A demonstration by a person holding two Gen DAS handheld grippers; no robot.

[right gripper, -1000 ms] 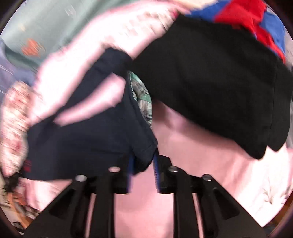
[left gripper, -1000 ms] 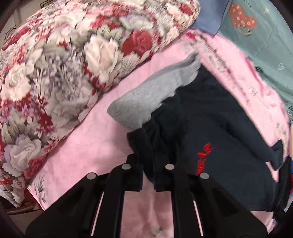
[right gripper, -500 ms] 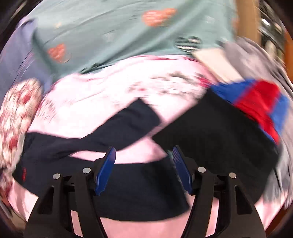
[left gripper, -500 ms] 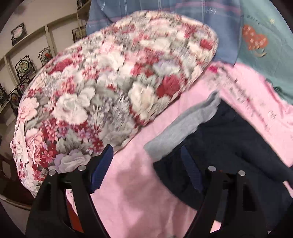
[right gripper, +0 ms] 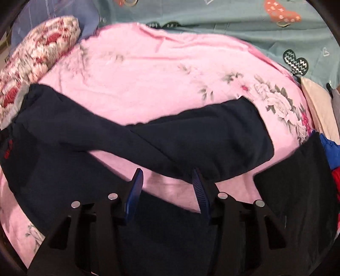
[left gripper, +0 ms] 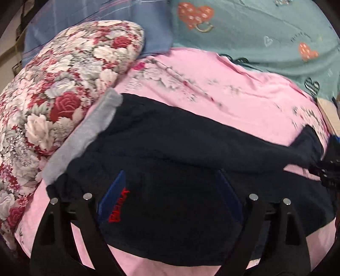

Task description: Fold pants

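The dark navy pants (left gripper: 180, 148) lie spread on a pink flowered bedsheet (left gripper: 233, 85), with both legs running across in front of the two grippers.

The left gripper (left gripper: 170, 195) hangs over the waist end of the pants. Its jaws stand wide apart and hold nothing; the blue pads (left gripper: 112, 197) frame the cloth below them. A small red logo (left gripper: 118, 208) sits on the pants just inside the left-hand jaw. Beyond that jaw and to its left, a grey garment (left gripper: 85, 135) touches the waist of the pants, and past it a flowered pillow (left gripper: 59, 85) rests on the sheet. Far ahead of the jaws a teal cover with hearts (left gripper: 255, 31) and a blue cloth (left gripper: 138, 17) lie at the head of the bed. At the far right edge of this view a dark part of the other gripper shows near the leg end.

The right gripper (right gripper: 167, 189) hangs over the leg end. Its jaws are also apart and empty. Just ahead of them the upper pant leg (right gripper: 212, 135) crosses the sheet, its hem ending to the right of the jaws; the lower leg passes under them. A strip of pink sheet shows between the two legs, right between the jaws. To the right of the jaws lies a black garment (right gripper: 297, 180), and beyond it a blue and red one (right gripper: 331, 152).
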